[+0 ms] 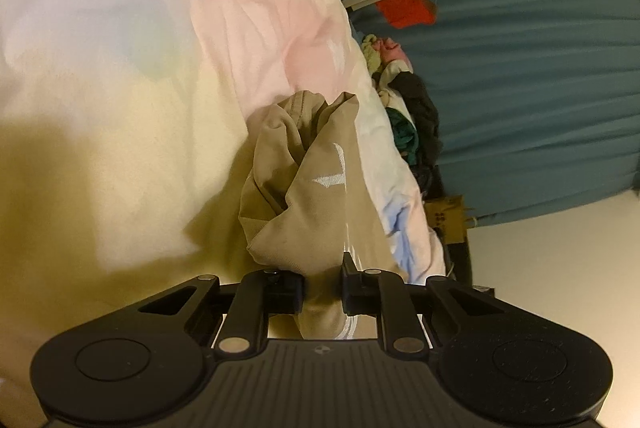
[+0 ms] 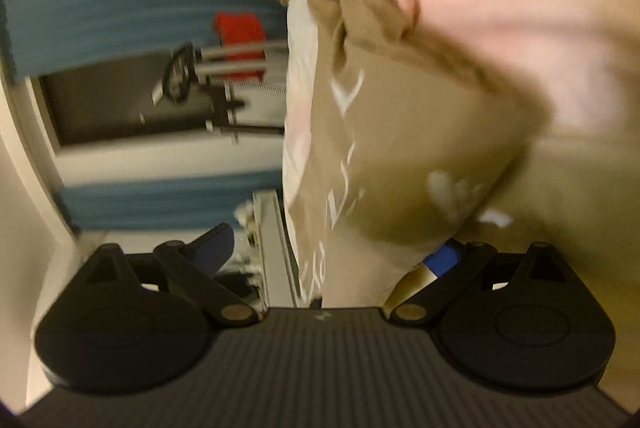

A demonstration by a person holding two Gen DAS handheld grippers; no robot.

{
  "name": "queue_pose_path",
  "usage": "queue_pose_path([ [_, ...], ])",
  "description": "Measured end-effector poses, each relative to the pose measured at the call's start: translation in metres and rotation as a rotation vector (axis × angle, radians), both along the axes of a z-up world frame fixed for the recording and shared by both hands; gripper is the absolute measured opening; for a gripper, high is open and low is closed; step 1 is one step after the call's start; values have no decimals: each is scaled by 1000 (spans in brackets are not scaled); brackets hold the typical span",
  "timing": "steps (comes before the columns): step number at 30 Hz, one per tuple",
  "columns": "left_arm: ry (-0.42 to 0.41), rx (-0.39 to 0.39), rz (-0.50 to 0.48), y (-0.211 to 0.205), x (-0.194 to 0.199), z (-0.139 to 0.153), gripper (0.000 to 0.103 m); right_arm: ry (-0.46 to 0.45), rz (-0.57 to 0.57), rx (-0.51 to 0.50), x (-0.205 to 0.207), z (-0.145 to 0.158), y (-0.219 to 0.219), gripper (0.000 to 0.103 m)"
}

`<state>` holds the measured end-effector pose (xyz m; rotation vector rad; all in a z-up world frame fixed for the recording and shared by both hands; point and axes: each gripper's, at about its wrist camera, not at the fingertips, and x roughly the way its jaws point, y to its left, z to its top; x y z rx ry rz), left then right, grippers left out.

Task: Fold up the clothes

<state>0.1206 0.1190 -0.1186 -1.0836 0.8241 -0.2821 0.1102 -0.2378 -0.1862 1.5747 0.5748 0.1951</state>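
A crumpled beige cotton garment (image 1: 304,180) with white stitched marks is pinched between the nearly closed jaws of the left gripper (image 1: 323,292), over a pastel pink-and-cream bedsheet (image 1: 160,68).

A tan garment (image 1: 304,164) with thin white stitched lines lies bunched and creased on the pale pastel bedsheet (image 1: 120,68), near the bed's edge; one end runs up between the left hand-held gripper (image 1: 323,292) pads
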Motion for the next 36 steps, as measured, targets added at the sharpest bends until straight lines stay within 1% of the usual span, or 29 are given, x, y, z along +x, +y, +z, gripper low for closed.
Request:
queue_pose_path([
  [1, -2, -5, 1, 0, 0, 0, 17, 0, -16, -1, -2, 0, -2, 96],
  [2, -3, -8, 1, 0, 0, 0, 17, 9, -24, -31, -5, 2, -3, 86],
  [3, -3, -8, 2, 0, 0, 0, 17, 18, -31, -62, -7, 3, -3, 80],
  [4, -2, -8, 2, 0, 0, -1, 17, 33, -34, -89, -10, 4, -7, 71],
  [5, -2, -8, 3, -1, 1, -1, 17, 52, -41, -100, -12, 3, -7, 62],
  [6, -2, -6, 3, -1, 1, -1, 17, 72, -48, -110, -14, 1, -7, 57],
  [7, -3, -5, 1, -1, 1, 0, 17, 93, -61, -111, -17, -2, -9, 47],
  [8, -4, -2, -1, -1, 1, 0, 17, 115, -75, -111, -19, -5, -12, 40],
  [10, -14, 10, -5, -2, 2, 2, 17, 134, -96, -88, -22, -10, -14, 38],
  [12, -31, 27, -12, -4, 2, 5, 17, 128, -103, -81, -23, -12, -14, 38],
  [14, -48, 36, -27, -5, 1, 11, 17, 125, -113, -75, -25, -10, -16, 32],
  [16, -62, 29, -44, -7, 1, 19, 17, 123, -126, -67, -27, -7, -18, 29],
  [18, -78, 21, -61, -8, -1, 28, 17, 102, -140, -108, -31, 6, -20, 27],
  [21, -138, 6, -106, -14, -7, 46, 17, 35, -170, -161, -41, 30, -25, 27],
  [23, -149, -13, -133, -20, -10, 54, 17, 1, -192, -184, -48, 42, -30, 27],
  [25, -146, -18, -166, -25, -11, 62, 17, -14, -204, -203, -57, 52, -35, 27],
  [27, -138, -32, -202, -31, -12, 70, 17, -9, -210, -201, -68, 62, -43, 26],
  [29, -132, -54, -245, -38, -14, 78, 18, 11, -232, -158, -75, 68, -53, 26],
  [31, -148, -34, -297, -49, -13, 89, 18, 35, -243, -126, -77, 74, -66, 26],
  [32, -143, -29, -311, -55, -8, 93, 18, 49, -244, -116, -76, 78, -74, 26],
  [34, -104, -32, -326, -69, 10, 95, 18, 53, -241, -154, -58, 90, -83, 26],
  [35, -87, -33, -332, -77, 21, 96, 18, 57, -242, -170, -47, 95, -90, 26],
  [36, -81, -29, -336, -87, 41, 100, 18, 61, -242, -184, -36, 99, -97, 26],
])
